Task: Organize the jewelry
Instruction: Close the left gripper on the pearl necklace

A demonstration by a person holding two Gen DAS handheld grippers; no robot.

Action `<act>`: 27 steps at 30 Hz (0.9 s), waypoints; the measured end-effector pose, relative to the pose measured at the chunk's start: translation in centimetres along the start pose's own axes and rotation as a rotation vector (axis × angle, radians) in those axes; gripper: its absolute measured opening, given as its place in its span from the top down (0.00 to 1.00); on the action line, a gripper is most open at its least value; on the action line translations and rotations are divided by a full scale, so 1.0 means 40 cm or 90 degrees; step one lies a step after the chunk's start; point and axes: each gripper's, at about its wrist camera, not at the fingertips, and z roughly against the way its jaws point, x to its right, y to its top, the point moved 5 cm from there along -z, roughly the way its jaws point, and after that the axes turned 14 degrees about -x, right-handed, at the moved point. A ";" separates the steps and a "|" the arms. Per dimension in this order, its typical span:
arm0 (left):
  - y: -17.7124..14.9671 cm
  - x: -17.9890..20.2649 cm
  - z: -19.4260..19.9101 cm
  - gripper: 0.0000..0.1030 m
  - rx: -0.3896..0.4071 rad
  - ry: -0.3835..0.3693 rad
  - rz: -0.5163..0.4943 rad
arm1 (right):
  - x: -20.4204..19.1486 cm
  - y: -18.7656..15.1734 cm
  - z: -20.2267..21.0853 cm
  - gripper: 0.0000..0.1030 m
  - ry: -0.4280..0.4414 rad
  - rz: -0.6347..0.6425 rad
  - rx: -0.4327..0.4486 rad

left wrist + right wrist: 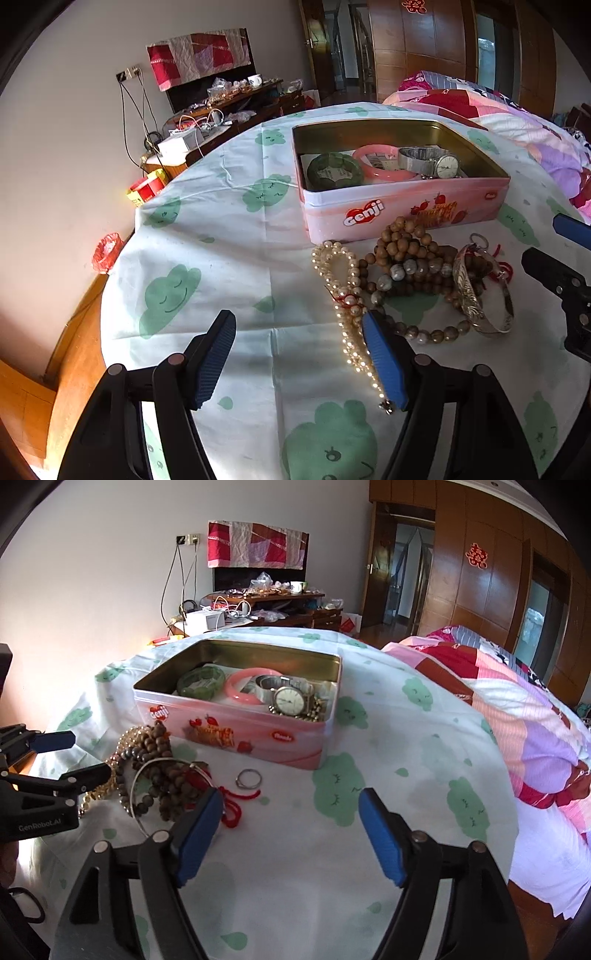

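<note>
Pearl necklace is the piece nearest the left gripper, a long loose strand lying on the cloud-print cloth at the left edge of the jewellery heap, in front of the pink Genji tin. It will handle as a limp, light, slippery thing: pinch it across the doubled strand near the red thread, not at the dangling clasp end, or it slides out. The left jaws stand wide with nothing between them, and the strand runs along just outside the right-hand pad, seemingly brushing it, so it is beside the fingers, not in the gap.

Over in the other view the right gripper is wide too, empty, its left pad close over the red cord and the edge of the silver bangle. The bangle is stiff and smooth (take the rim crosswise). The wooden bead strings are tangled in it and may drag along. A small ring lies apart, ahead of the open gap. Already in the tin: green bangle, pink bangle, wristwatch
</note>
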 end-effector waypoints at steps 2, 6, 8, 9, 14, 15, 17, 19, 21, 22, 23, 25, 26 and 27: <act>0.003 -0.006 -0.002 0.29 0.007 0.009 0.004 | -0.007 -0.007 -0.005 0.24 0.000 0.005 -0.001; 0.006 -0.047 -0.007 0.29 0.004 0.043 0.024 | -0.014 -0.016 -0.013 0.24 -0.002 0.011 -0.007; 0.005 -0.071 -0.013 0.29 -0.008 0.043 0.042 | -0.014 -0.019 -0.013 0.24 -0.002 0.011 -0.007; 0.003 -0.078 -0.013 0.29 -0.008 0.030 0.048 | -0.014 -0.020 -0.013 0.24 -0.002 0.010 -0.007; 0.000 -0.074 0.001 0.30 -0.003 0.004 0.062 | -0.020 -0.027 -0.023 0.24 -0.006 0.012 -0.015; 0.001 -0.071 0.011 0.30 0.004 -0.004 0.063 | -0.020 -0.028 -0.019 0.23 -0.007 0.012 -0.010; 0.005 -0.059 0.026 0.30 0.013 0.001 0.055 | -0.019 -0.030 -0.017 0.22 -0.007 0.010 -0.008; 0.004 -0.041 0.029 0.30 0.015 -0.008 0.044 | -0.020 -0.030 -0.018 0.22 -0.007 0.010 -0.008; 0.005 -0.022 0.020 0.30 0.008 -0.006 0.031 | -0.020 -0.029 -0.018 0.22 -0.007 0.011 -0.008; 0.005 -0.010 0.012 0.30 0.004 -0.009 0.021 | -0.020 -0.029 -0.018 0.22 -0.008 0.013 -0.008; 0.006 -0.003 0.005 0.30 0.001 -0.006 0.016 | -0.019 -0.027 -0.019 0.22 -0.010 0.015 -0.007; 0.009 0.009 -0.015 0.31 -0.007 -0.001 0.004 | -0.020 -0.026 -0.020 0.22 -0.009 0.016 -0.008; 0.010 0.007 -0.016 0.34 -0.001 -0.008 0.009 | -0.019 -0.026 -0.020 0.22 -0.010 0.017 -0.008; 0.010 0.004 -0.017 0.38 -0.003 -0.021 0.010 | -0.019 -0.026 -0.020 0.22 -0.010 0.017 -0.008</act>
